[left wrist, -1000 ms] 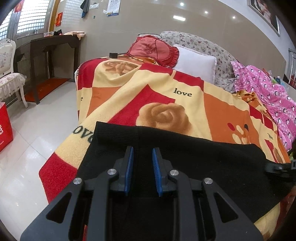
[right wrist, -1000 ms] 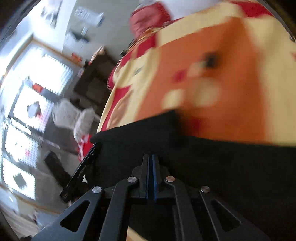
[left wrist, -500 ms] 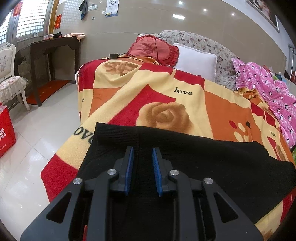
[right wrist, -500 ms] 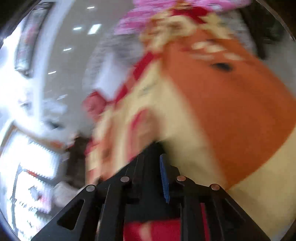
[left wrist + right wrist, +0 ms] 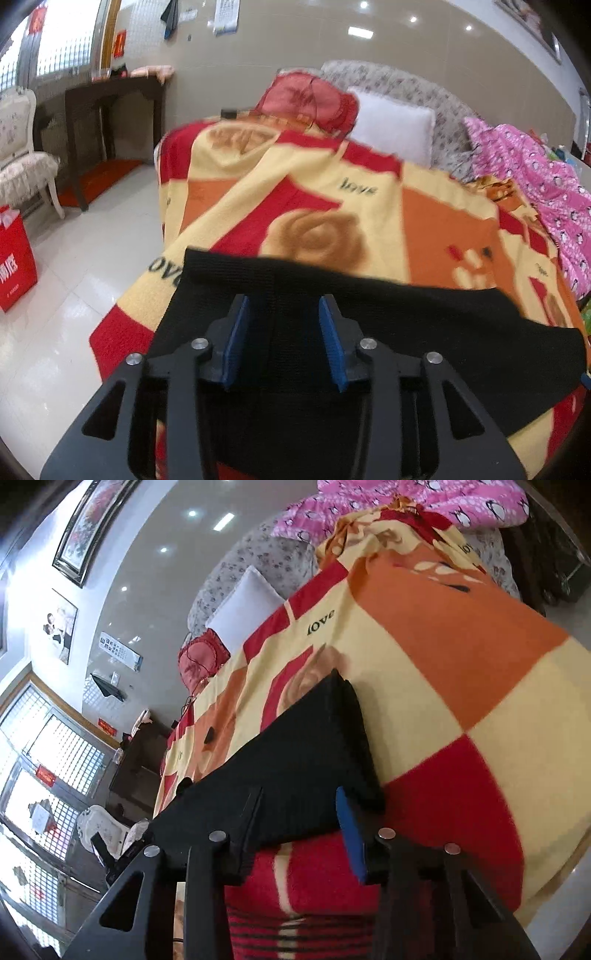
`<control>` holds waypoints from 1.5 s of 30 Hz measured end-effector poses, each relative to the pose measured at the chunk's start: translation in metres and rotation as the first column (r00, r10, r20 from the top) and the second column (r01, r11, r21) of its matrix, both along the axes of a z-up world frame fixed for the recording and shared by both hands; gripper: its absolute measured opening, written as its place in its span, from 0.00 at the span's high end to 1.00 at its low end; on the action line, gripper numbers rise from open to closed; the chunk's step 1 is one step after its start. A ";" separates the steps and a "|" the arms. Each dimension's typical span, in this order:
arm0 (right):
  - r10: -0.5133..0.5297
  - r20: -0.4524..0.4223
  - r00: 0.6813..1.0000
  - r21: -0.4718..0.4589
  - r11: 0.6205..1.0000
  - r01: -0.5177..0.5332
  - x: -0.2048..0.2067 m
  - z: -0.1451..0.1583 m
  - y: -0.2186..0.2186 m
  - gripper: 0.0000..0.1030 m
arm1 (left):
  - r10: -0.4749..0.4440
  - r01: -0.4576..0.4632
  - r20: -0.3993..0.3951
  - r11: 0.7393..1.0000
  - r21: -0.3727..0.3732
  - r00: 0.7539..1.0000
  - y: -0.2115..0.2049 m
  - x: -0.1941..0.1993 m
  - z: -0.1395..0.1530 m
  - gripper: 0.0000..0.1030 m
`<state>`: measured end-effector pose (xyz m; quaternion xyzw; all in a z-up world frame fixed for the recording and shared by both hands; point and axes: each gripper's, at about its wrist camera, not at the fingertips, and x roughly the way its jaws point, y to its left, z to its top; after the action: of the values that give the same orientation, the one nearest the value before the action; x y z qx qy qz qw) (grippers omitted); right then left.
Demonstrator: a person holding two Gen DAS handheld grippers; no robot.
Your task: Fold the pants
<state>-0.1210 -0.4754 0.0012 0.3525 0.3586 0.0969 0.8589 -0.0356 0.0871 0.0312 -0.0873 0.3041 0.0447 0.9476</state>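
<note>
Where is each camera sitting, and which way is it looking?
Left wrist: sits on the left claw, open, looking along the bed over the folded black knit pants toward a white pillow.
Right wrist: sits on the right claw, open, tilted sideways, at the pants' end.
Both show the pants, the red-orange-yellow rose blanket and the pillow.

Your left gripper (image 5: 282,338) points forward, level, jaws spread wide, blue pads (image 5: 233,341) apart, gripping nothing. Your right gripper (image 5: 300,830) is rolled sideways, jaws also spread wide, one blue pad (image 5: 351,838) visible, nothing clamped.
</note>
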 end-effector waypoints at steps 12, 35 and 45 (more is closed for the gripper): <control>0.016 0.045 0.999 -0.231 0.973 -0.005 -0.006 0.003 0.044 0.40 | -0.279 0.283 -0.136 0.959 0.012 0.951 -0.100 -0.022 -0.018 0.25; -0.116 -0.155 0.981 0.142 0.980 0.138 -0.030 -0.004 0.001 0.16 | -0.289 0.302 -0.168 0.952 0.055 0.942 -0.115 -0.018 -0.024 0.02; -0.179 -0.200 0.963 0.191 0.957 0.218 -0.007 -0.001 -0.001 0.03 | -0.294 0.305 -0.165 0.951 0.050 0.942 -0.115 -0.018 -0.024 0.01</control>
<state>-0.1281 -0.4769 -0.0001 0.4835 0.3852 0.0152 0.7859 -0.0539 -0.0278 0.0072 -0.0008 0.3848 -0.0820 0.9194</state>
